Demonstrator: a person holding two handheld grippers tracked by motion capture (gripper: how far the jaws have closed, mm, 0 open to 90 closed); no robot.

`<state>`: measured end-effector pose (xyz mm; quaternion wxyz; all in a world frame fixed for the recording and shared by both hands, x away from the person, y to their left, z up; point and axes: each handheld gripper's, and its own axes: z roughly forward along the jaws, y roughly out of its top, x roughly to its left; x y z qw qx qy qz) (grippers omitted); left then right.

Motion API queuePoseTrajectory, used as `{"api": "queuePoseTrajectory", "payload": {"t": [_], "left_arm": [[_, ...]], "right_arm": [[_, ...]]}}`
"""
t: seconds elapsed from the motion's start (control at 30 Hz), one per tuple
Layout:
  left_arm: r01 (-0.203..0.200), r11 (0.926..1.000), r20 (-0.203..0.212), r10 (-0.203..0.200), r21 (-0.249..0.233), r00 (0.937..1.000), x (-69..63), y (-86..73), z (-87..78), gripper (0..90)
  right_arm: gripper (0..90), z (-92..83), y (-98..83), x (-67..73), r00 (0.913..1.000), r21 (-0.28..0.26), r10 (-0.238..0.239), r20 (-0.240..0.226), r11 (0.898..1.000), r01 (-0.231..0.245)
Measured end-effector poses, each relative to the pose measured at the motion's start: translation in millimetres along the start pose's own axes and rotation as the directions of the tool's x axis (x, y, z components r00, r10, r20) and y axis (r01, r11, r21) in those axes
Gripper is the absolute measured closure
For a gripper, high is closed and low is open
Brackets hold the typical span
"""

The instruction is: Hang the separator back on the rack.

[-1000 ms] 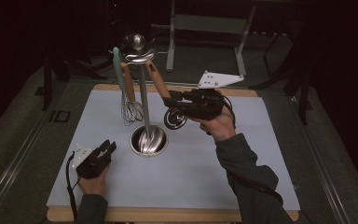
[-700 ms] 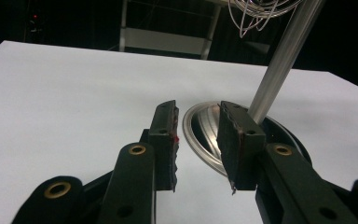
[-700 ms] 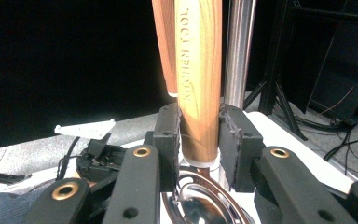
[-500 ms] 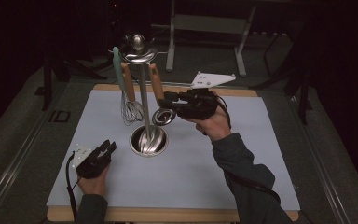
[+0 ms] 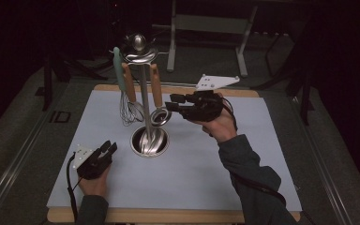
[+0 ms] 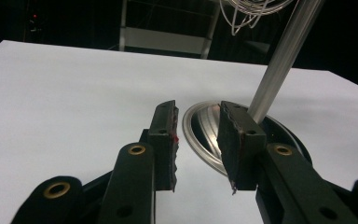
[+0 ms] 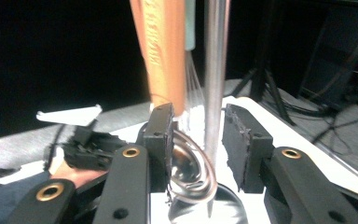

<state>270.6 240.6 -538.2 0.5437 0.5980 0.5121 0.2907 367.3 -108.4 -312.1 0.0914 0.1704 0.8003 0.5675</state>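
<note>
A steel utensil stand rises from a round base on the pale mat. A wire whisk, a teal-handled tool and a wooden-handled ladle hang from its top. My right gripper is level beside the ladle's bowl. Its jaws have just been opening. In the right gripper view the bowl and the pole stand between the parted jaws, unpressed. My left gripper rests open on the mat, left of the base, with nothing between its jaws.
The pale mat covers a wooden board on a dark table. Stand legs and cables sit on the floor beyond the far edge. The whisk wires hang above the left gripper's line of sight.
The right gripper's jaws have parted and the hand has lifted slightly. The ladle's bowl has swung left toward the pole and now hangs there. The left hand has not moved.
</note>
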Motion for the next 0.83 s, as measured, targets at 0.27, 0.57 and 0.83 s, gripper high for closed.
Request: {"api": "queuePoseTrajectory", "payload": {"t": [0.27, 0.57, 0.83], "left_arm": [[-0.001, 1.0, 0.0, 0.001, 0.003, 1.0, 0.3, -0.1, 0.3, 67.5], [0.0, 1.0, 0.0, 0.0, 0.002, 1.0, 0.4, -0.1, 0.6, 67.4], [0.003, 1.0, -0.002, -0.003, 0.003, 1.0, 0.6, -0.2, 1.3, 67.4]], "right_arm": [[62.2, -2.1, -6.5, -3.0, 0.9981, 0.078, -0.036, 0.05, 0.996, 0.032], [61.8, -2.5, -19.3, -8.2, 0.9967, 0.151, -0.034, 0.074, 0.988, 0.022], [61.7, -1.1, -38.0, -14.7, 0.9947, 0.224, -0.039, 0.095, 0.974, 0.017]]}}
